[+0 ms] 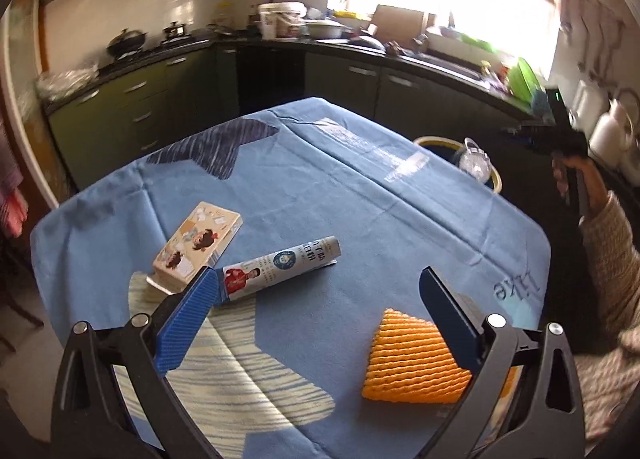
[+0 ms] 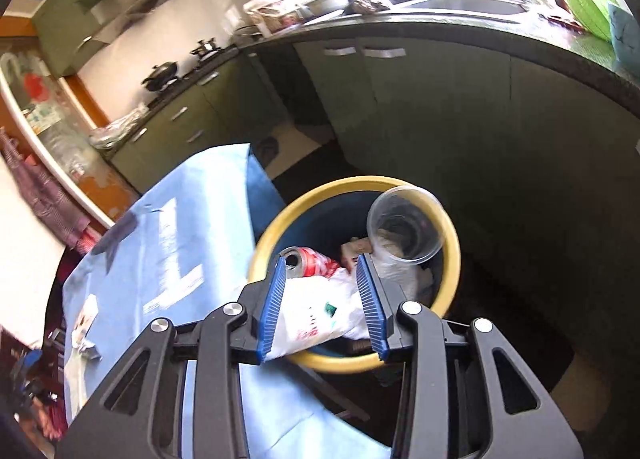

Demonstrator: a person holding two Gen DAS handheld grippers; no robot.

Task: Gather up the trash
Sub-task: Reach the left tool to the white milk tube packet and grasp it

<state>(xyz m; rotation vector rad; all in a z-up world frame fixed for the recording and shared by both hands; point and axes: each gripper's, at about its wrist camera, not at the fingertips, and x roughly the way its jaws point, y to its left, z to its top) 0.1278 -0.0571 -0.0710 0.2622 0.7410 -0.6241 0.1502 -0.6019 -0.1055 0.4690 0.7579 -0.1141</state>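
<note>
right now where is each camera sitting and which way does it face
Left wrist: on the left gripper, low over the blue tablecloth, facing the toothpaste tube, small carton, orange foam net; own open fingers show.
Right wrist: on the right gripper, tilted down into the yellow-rimmed bin; fingers flank a white plastic bag.
Shared: tablecloth, bin, kitchen counter.

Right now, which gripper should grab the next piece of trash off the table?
Left. The left gripper hangs open over the table, with the tube and orange foam net close ahead. The right gripper is at the bin, white plastic bag between its fingers.
</note>
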